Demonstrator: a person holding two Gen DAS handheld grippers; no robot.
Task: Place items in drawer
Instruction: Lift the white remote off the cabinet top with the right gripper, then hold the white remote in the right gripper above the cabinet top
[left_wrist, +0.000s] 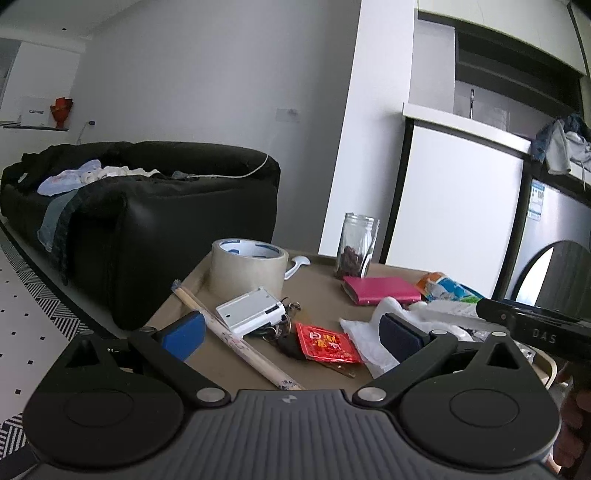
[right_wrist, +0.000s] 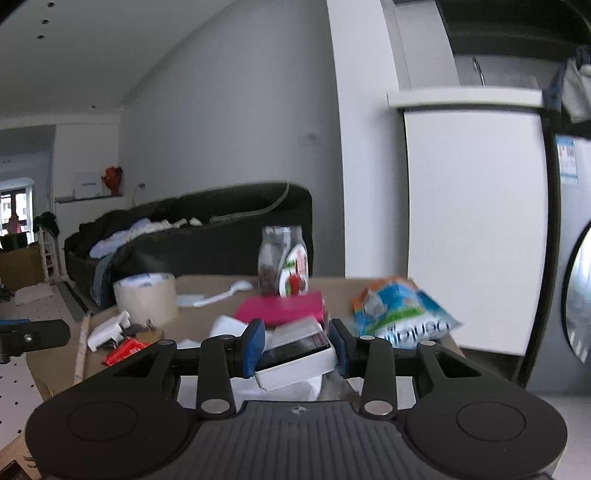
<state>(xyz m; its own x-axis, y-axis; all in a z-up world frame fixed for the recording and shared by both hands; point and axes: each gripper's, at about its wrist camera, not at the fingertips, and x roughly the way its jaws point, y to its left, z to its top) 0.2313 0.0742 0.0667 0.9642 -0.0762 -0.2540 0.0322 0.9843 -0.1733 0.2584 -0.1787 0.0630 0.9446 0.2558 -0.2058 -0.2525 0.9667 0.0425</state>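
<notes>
Right tool (right_wrist: 296, 349) grips the white box (right_wrist: 295, 356) over the cluttered table (right_wrist: 207, 291), left tool (left_wrist: 291, 332) hangs wide open and empty, so lift level, squeeze firm, no drawer visible.

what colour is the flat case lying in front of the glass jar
Pink, almost magenta; the flat case shows best in the left wrist view.

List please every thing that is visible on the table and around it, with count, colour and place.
Roll of packing tape: 1, beige, table's far left.
Glass jar: 1, clear, dark contents, table's far side.
Flat pink case: 1, before jar.
Red foil packet: 1, table middle.
White plastic device with keys: 1, near tape.
Wooden stick: 1, pale, left edge.
Blue-white snack bag: 1, right side.
Sofa: 1, black, behind.
White flat box: 1, between right jaws.
Left gripper: 1, open.
Right gripper: 1, shut on box.
</notes>
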